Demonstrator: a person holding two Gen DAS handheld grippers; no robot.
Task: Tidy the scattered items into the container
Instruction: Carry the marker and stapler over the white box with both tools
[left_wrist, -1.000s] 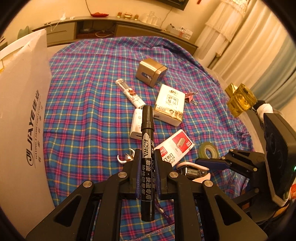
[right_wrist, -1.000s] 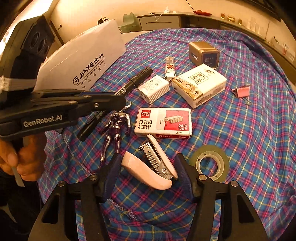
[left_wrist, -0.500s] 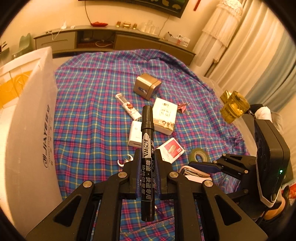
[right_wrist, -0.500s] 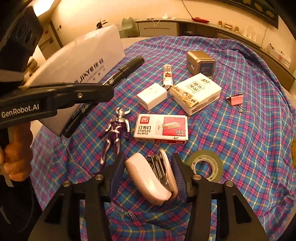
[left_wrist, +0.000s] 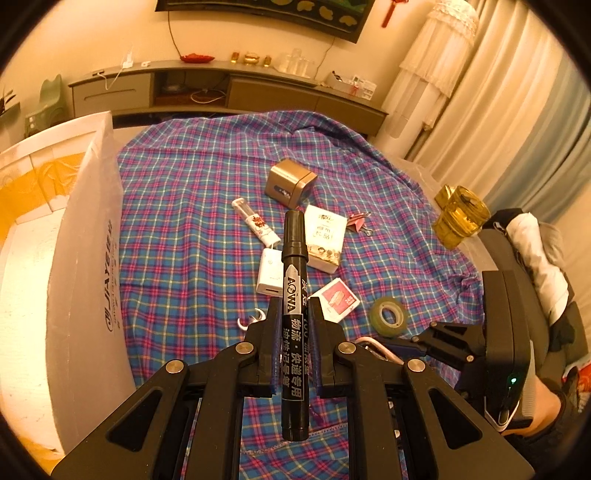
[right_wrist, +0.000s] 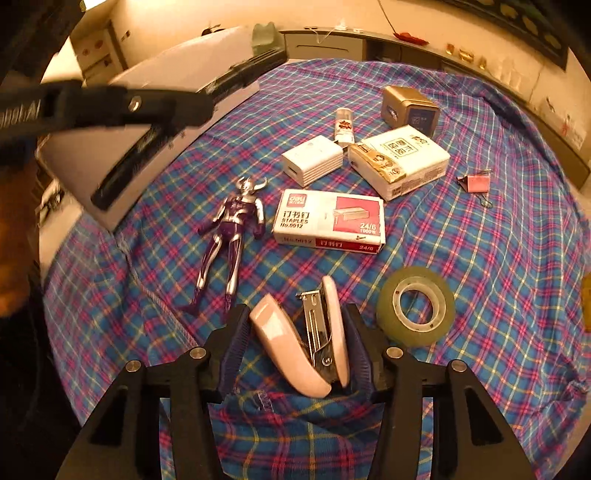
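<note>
The left gripper (left_wrist: 293, 325) clamps the black marker (left_wrist: 294, 295) above the bed's near edge, while the right gripper (right_wrist: 295, 332), just narrowed around the splayed pink stapler (right_wrist: 291, 339), may lose it sideways.

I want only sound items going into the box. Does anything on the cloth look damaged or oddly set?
No damage is visible. One oddity: the pink stapler between the right gripper's pads gapes open in a V, its metal staple rail exposed, so the pads press on its spread halves. The left gripper holds the black marker straight.
</note>
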